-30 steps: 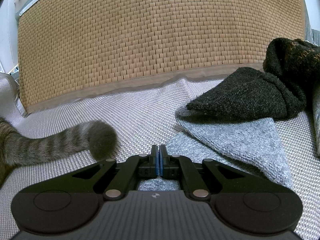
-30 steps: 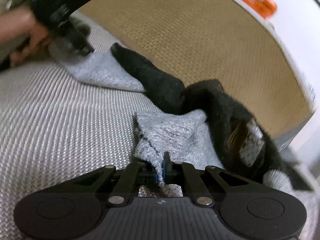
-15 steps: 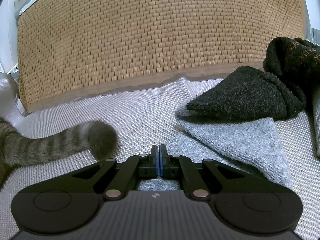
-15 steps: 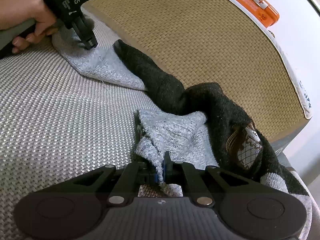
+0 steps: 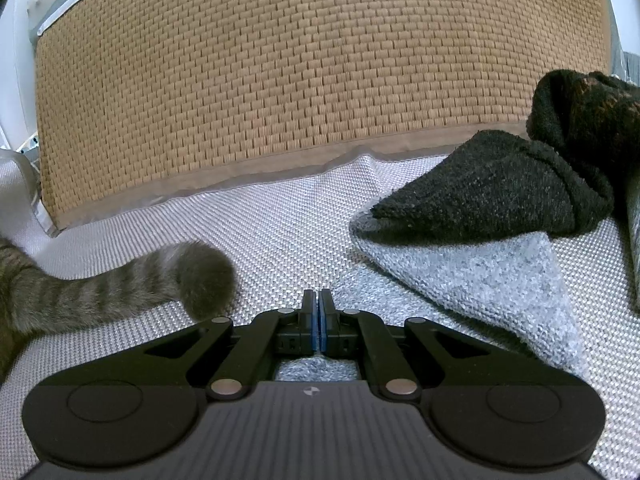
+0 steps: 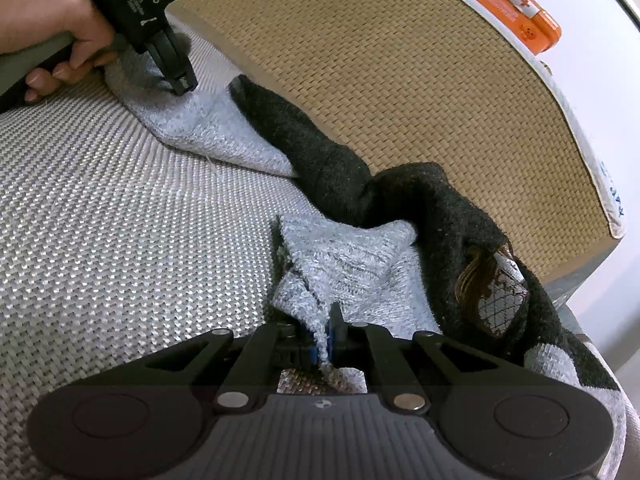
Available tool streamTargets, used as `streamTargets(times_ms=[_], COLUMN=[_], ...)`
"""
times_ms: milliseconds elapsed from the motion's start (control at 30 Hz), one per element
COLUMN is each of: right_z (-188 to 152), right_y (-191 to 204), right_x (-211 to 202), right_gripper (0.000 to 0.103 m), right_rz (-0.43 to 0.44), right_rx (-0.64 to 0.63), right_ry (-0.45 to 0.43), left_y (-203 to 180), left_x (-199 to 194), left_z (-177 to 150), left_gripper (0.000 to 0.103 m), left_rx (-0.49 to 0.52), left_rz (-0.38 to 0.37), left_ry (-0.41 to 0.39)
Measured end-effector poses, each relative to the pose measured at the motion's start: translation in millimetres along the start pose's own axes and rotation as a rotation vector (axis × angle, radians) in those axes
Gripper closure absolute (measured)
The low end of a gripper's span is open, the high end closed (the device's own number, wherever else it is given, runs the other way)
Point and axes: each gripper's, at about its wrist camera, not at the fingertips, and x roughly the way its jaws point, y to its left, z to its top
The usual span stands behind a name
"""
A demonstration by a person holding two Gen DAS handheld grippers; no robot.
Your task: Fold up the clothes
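left gripper (image 5: 319,312): clenched on grey sweater (image 5: 476,280) edge
right gripper (image 6: 322,334): grasping grey sweater hem
cat tail (image 5: 132,288): just beside left gripper
surface: woven grey mat (image 6: 100,220)

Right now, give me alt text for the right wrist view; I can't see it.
The right gripper pinches an edge of a grey-and-black knit garment lying on a woven grey surface. Upper left, a hand holds the left gripper down on the garment's far end, beside a tan mat.

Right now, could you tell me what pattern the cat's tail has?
Grey with darker stripes, clearest on the tail in the left wrist view.
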Motion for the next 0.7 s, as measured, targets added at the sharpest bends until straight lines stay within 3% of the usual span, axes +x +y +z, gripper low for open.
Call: streamTargets(times_ms=[367, 467, 533, 700], right_z=[21, 34, 36, 41], right_y=[-5, -15, -20, -2], right_x=[11, 15, 11, -19], right_gripper=[0.095, 0.095, 0.095, 0.095], right_rz=[0.056, 0.078, 0.105, 0.122], right_rx=[-0.020, 0.077, 0.185, 0.189], right_ry=[0.124, 0.186, 0.177, 0.081], left_y=[-1, 1, 1, 1], left_x=[0, 0, 0, -1], left_z=[-2, -2, -2, -3], left_gripper=[0.101, 0.101, 0.101, 0.101], left_rx=[-0.001, -0.011, -0.016, -0.013], left_rz=[0.012, 0.005, 0.002, 0.006], left_ry=[-0.011, -0.009, -0.009, -0.009])
